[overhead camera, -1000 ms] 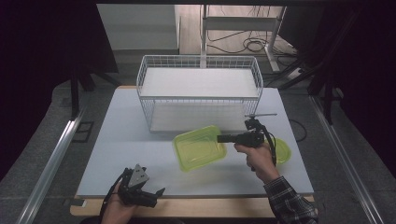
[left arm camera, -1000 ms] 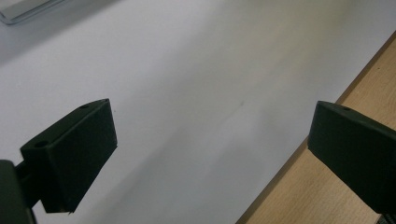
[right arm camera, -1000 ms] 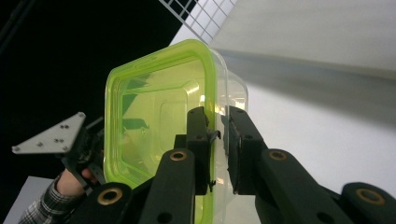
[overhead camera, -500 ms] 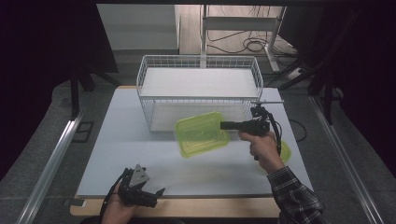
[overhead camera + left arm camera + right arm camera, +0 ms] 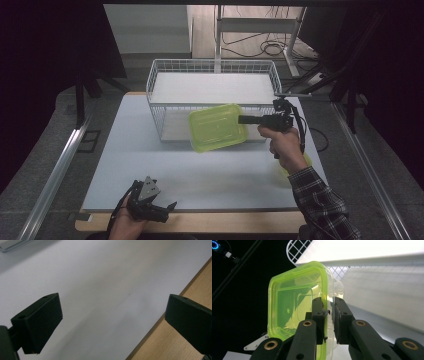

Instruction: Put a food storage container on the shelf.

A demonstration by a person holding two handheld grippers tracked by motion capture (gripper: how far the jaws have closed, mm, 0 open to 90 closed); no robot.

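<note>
Since we read the work from how things lie, these lines go thing by thing.

Right gripper (image 5: 241, 119): right of centre in the high view, our jaws are drawn narrow and pinch the rim of the green container (image 5: 218, 127); in the right gripper view the pads (image 5: 320, 315) press on that rim from both sides.

Green container: held in the air at the middle of the high view, tilted, in front of the near wall of the wire basket (image 5: 165, 70) and overlapping it in the picture. We cannot tell whether it touches the wire.

Left gripper (image 5: 155, 207): low at the bottom left of the high view, near the table (image 5: 120, 150) edge; in the left gripper view its jaws stand wide, with bare tabletop between them.

Second green piece (image 5: 300, 165): partly hidden behind our right hand at lower right; we cannot say what it is.

Done: the container is picked up and carried to the basket, as we judge.

Left: lifting it over the rim, setting it inside and letting go. The basket looks empty to us.
</note>
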